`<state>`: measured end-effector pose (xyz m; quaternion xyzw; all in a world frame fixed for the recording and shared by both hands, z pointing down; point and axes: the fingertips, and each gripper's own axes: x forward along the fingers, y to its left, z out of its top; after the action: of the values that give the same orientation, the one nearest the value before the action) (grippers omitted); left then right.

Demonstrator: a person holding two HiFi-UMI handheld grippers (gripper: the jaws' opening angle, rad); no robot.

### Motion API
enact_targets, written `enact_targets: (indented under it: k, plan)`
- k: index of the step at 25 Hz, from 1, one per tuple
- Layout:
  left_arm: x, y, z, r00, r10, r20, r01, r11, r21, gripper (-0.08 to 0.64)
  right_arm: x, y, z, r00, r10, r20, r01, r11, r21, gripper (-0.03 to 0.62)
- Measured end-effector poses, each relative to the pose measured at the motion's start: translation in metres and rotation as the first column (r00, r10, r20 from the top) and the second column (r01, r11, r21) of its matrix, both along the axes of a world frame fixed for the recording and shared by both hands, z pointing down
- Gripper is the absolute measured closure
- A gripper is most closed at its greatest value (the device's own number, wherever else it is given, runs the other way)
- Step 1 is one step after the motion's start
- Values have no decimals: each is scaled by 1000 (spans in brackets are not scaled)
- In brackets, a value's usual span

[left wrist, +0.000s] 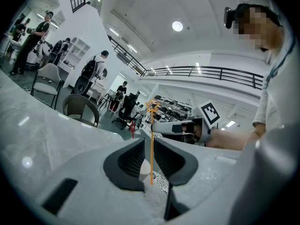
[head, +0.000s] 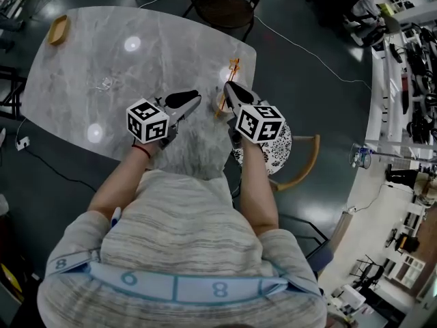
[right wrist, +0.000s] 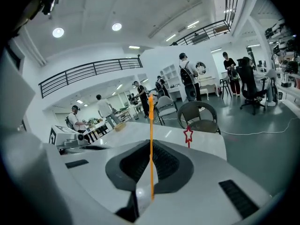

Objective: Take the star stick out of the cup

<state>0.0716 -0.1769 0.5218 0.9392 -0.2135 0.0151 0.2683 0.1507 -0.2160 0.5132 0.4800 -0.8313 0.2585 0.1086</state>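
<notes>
A thin orange star stick (head: 233,70) is pinched in my right gripper (head: 229,87), which is shut on its stem. In the right gripper view the orange star stick (right wrist: 151,135) runs upright between the jaws of the right gripper (right wrist: 151,165). The cup (head: 221,103) stands on the marble table (head: 102,60) just below, near the table's right edge. A red star stick (right wrist: 188,135) stands beyond the jaws. My left gripper (head: 196,98) points at the cup from the left. In its own view the left gripper (left wrist: 150,158) stands slightly apart with nothing gripped, and the stick's lower end shows through the gap.
A small wooden tray (head: 58,29) lies at the table's far left corner. A dark round chair (head: 222,5) stands beyond the table, and a chair with a speckled seat (head: 273,157) is by my right arm. People stand in the room behind.
</notes>
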Motion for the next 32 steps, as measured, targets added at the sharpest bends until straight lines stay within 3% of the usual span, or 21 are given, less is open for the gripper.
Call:
enact_targets:
  k: [9,19,24,32]
  plan:
    - [-15,3,7,1000,-10,9,10,1000,-12,505,-34,14,63,996,-78,-54,68,985,-161,572]
    - [-22,6,14,1000,-19,16,19,999,-31,505,-64,40,143,980,-184,-71,141,905,-402,571]
    - [-26,4,17,1000,-23,18,24,999,-38,505,-72,40,154,978,-198,-68,151,891,-428,571]
    - [-32,-3,21,999,-32,18,33,998,-48,505,-76,26,145,982,-187,-40,158,911,-382,566]
